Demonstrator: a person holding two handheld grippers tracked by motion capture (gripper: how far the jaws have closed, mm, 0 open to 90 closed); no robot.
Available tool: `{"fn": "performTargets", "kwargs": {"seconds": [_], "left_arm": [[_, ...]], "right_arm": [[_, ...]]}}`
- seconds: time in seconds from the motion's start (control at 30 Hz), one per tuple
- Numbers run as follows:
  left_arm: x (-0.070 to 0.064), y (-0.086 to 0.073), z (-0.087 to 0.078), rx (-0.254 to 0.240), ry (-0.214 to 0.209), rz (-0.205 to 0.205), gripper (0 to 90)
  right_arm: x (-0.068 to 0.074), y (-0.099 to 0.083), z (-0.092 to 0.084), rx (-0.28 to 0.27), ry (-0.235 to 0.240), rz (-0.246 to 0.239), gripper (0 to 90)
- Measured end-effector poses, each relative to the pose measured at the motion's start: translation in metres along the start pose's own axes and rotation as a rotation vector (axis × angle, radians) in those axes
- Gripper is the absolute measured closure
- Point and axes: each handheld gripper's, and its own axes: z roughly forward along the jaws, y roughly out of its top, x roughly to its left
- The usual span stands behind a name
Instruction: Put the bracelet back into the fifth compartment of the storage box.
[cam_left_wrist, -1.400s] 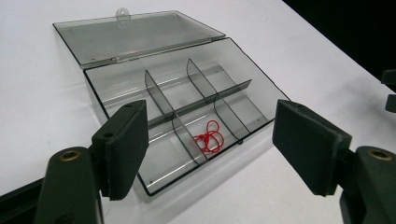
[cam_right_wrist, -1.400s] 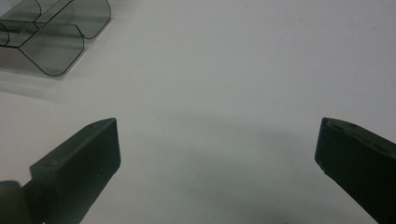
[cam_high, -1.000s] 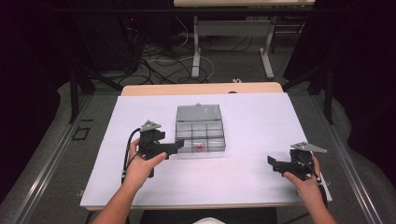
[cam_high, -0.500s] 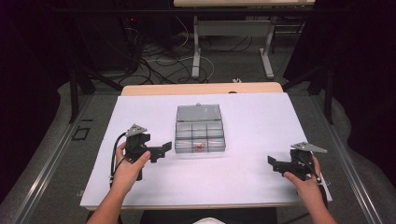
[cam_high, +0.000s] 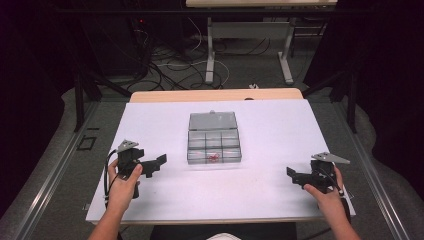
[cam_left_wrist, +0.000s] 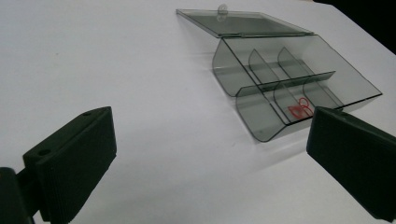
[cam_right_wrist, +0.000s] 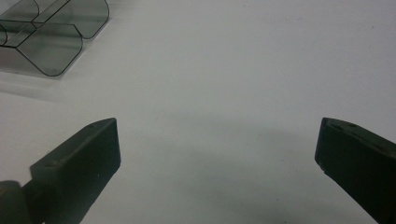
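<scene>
A clear box (cam_high: 214, 145) with its lid laid open sits mid-tabletop (cam_high: 260, 185), a small red thing (cam_high: 214, 157) in its front middle compartment. The left gripper (cam_high: 159, 161) hovers near its left, jaws spread wide, nothing between them. The right gripper (cam_high: 291, 173), well apart to the box's right, is likewise released and empty.

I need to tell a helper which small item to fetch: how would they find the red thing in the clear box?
On the white table a smoky clear box sits mid-table, its lid laid open behind it. Its tray has six compartments in two rows; look in the middle one of the near row. The red thing, small and loopy, is the only colour inside.
</scene>
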Motion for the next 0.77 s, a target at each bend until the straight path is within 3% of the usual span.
{"fn": "performTargets", "kwargs": {"seconds": [0.13, 0.2, 0.77], "left_arm": [[0.007, -0.005, 0.0, 0.001, 0.014, -0.001, 1.6], [0.01, -0.008, 0.001, -0.007, 0.019, -0.004, 1.6], [0.023, -0.018, 0.008, 0.013, 0.047, -0.038, 2.0]], "right_arm": [[0.0, -0.001, 0.003, -0.032, -0.01, 0.0, 0.0], [0.0, 0.0, 0.0, 0.004, -0.007, -0.005, 0.0], [-0.003, -0.002, 0.003, 0.006, -0.003, 0.002, 0.0]]}}
